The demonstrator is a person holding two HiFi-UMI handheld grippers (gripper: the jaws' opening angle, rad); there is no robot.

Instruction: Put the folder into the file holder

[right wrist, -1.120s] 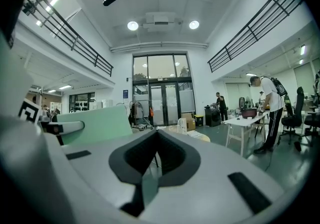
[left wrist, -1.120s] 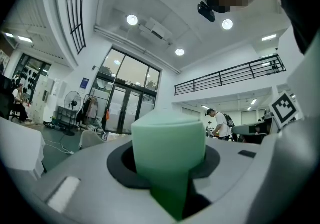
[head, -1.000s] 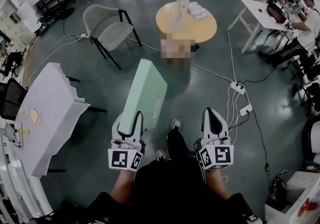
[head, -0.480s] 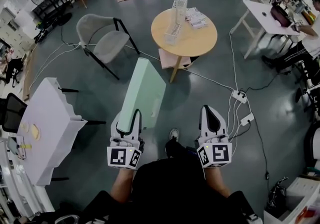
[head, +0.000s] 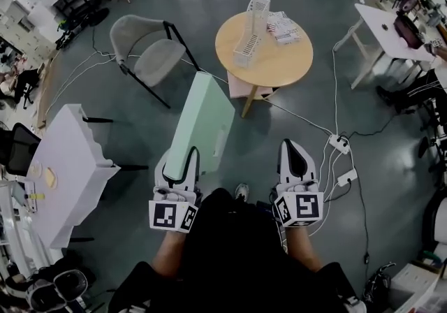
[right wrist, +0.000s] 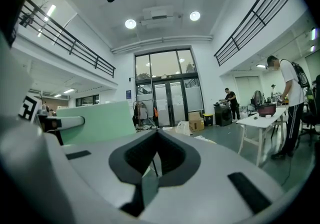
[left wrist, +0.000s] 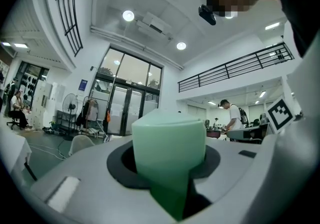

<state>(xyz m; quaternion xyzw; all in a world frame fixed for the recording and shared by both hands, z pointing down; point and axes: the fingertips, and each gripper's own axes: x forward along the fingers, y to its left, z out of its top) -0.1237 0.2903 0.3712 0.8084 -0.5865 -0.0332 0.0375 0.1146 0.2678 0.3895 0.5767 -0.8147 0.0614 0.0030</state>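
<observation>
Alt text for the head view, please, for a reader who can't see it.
Seen from above, the left gripper holds a pale green folder out front, while the right gripper is shut and empty. Ahead stands a round wooden table with a white file holder on it.

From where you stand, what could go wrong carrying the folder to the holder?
1. The left tongs pinch only one end of the folder; the long overhang may sag or slip.
2. A cable and power strips cross the floor before the round table: trip risk.
</observation>
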